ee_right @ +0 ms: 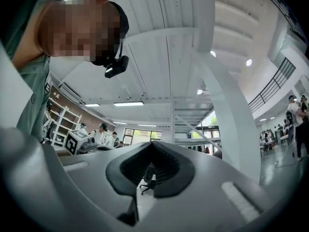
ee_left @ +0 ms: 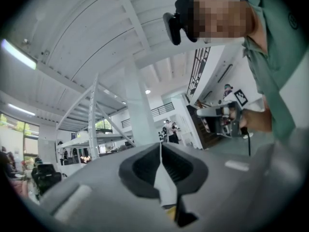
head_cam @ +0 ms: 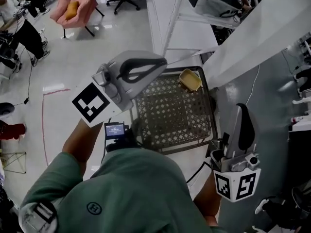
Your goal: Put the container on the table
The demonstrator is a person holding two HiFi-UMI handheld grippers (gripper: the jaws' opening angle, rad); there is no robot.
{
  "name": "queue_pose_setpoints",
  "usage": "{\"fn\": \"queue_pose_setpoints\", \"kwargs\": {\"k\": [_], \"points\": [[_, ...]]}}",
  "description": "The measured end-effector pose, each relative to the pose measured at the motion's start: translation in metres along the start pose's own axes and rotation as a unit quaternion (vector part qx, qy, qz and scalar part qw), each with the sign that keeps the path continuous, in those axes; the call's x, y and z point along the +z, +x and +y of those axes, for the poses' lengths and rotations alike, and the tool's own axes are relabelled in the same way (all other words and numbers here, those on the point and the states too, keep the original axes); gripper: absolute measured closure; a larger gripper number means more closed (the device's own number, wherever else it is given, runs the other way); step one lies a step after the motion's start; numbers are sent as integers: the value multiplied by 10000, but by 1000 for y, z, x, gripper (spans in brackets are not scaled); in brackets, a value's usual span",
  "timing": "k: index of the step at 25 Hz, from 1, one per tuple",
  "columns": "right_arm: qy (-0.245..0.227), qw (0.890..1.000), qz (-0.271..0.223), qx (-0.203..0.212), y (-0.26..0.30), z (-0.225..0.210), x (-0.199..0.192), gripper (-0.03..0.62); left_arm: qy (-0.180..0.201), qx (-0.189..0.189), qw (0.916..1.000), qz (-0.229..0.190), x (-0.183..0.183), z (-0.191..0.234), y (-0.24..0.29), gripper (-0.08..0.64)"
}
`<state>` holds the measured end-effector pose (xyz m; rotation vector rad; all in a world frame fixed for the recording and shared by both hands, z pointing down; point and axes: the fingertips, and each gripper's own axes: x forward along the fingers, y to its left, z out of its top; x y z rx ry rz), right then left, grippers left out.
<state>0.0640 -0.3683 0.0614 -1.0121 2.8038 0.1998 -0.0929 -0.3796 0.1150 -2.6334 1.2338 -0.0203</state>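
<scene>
Grey fingers (ee_left: pixel 96 192) of the left gripper (head_cam: pixel 164 61) are clenched. Their dark pads (ee_left: pixel 140 170) meet at the tips with nothing between them. The right gripper (head_cam: pixel 241 107) is clenched the same way, pads (ee_right: pixel 169 170) touching, empty. Each gripper's marker cube bears a black-and-white block pattern: the left cube (head_cam: pixel 91 104) shows one face, the right cube (head_cam: pixel 235 184) two.

In the head view the left gripper lies across the far left corner of the dark lattice-topped table (head_cam: pixel 170 115), and the right gripper is just off its near right corner. The yellow container (head_cam: pixel 190 79) sits open on the table's far right corner, apart from both grippers.

A small lit screen (head_cam: pixel 115 129) at the person's chest carries lettering too small to read. The green shirt (head_cam: pixel 131 193) has a round emblem (head_cam: pixel 93 208) with what looks like an H.
</scene>
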Motion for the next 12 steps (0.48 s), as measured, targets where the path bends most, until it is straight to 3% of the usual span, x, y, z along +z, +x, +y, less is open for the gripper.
{"fn": "queue_pose_setpoints", "kwargs": {"k": [12], "points": [[97,9996,172,222,-4,-16,2,588,-7,201,9993,302,-3,1,1,551]]}}
